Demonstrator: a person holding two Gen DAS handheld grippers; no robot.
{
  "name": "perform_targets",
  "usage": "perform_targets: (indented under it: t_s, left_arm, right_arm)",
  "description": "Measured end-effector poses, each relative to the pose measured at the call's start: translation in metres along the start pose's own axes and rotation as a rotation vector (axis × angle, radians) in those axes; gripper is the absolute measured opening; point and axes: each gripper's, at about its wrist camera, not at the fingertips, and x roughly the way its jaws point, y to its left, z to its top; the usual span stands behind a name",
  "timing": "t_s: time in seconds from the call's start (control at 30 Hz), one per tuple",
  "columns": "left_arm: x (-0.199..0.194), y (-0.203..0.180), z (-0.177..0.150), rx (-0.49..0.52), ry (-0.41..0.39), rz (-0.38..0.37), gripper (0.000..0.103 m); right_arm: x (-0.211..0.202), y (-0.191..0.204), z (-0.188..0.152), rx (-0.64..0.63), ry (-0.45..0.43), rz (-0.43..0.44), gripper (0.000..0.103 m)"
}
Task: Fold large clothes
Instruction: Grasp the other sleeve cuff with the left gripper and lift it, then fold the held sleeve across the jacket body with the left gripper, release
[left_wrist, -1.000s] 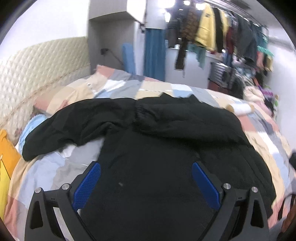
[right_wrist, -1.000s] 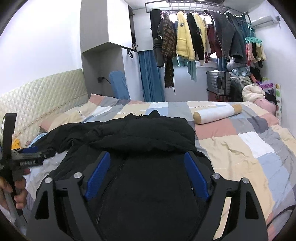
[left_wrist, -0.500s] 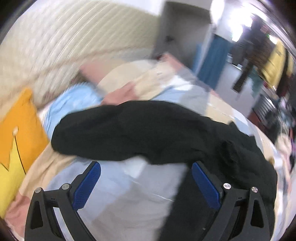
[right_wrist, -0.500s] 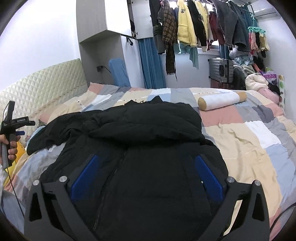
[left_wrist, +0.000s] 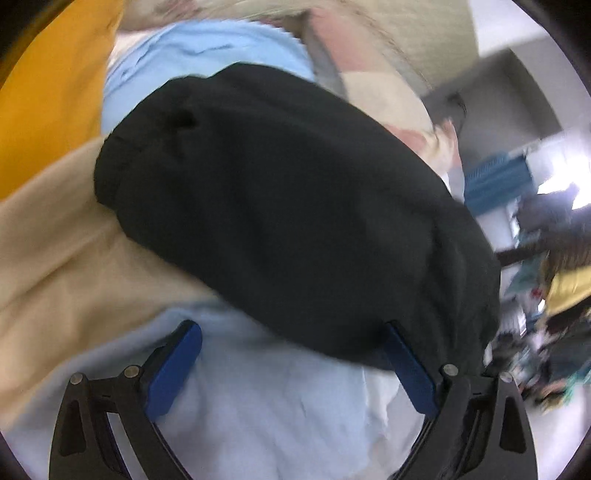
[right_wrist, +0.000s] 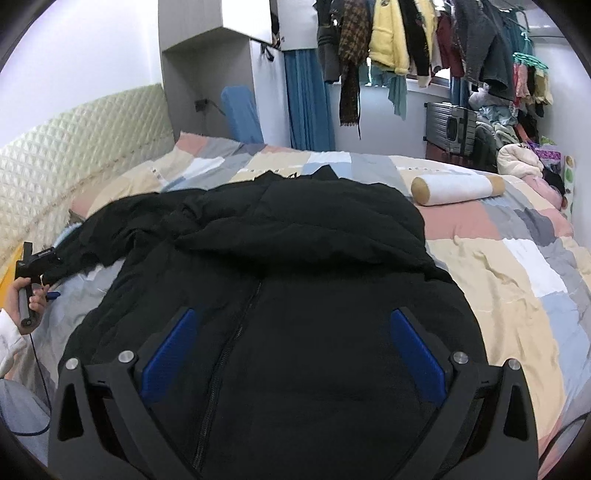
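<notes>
Black puffy jacket (right_wrist: 295, 280), matte and quilted, zip up the front, lies flat on the patchwork quilt (right_wrist: 517, 280). Right gripper (right_wrist: 291, 354) hangs over its near hem, jaws wide, nothing held. Left gripper (left_wrist: 291, 365), also spread and empty, sits at the rounded sleeve (left_wrist: 280, 206); only that blurred view shows a yellow pillow (left_wrist: 51, 96).
</notes>
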Motion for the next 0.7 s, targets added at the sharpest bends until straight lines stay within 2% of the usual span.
perform_targets:
  t_s: [0.1,0.17,0.4,0.47,0.53,0.57,0.63,0.67,0.7]
  left_arm:
    - [0.004,0.003,0.01,-0.016,-0.042,-0.029,0.098]
    - [0.008,0.0,0.015,-0.015,-0.055,-0.02,0.098]
    - [0.016,-0.004,0.023,-0.114,-0.111,-0.004,0.096]
    - [0.016,-0.009,0.021,-0.12,-0.13,0.025,0.084]
    - [0.016,-0.012,0.021,-0.122,-0.143,0.05,0.066]
    - [0.014,-0.015,0.018,-0.122,-0.149,0.058,0.061]
    - [0.014,-0.019,0.023,-0.116,-0.153,0.06,0.042]
    - [0.011,-0.02,0.025,-0.107,-0.156,0.062,0.037]
    - [0.009,-0.022,0.027,-0.096,-0.158,0.053,0.024]
  right_arm:
    - [0.01,0.006,0.004,0.005,0.023,0.014,0.103]
    - [0.015,0.012,0.006,-0.001,0.03,0.009,0.103]
    - [0.033,0.032,0.009,-0.032,0.06,0.008,0.103]
    - [0.035,0.036,0.01,-0.043,0.063,0.005,0.103]
    - [0.035,0.04,0.011,-0.053,0.062,0.004,0.103]
    - [0.034,0.041,0.01,-0.06,0.058,0.001,0.103]
    - [0.033,0.044,0.012,-0.07,0.052,-0.006,0.103]
    - [0.031,0.044,0.011,-0.075,0.048,-0.007,0.103]
    - [0.03,0.045,0.011,-0.076,0.045,-0.007,0.103]
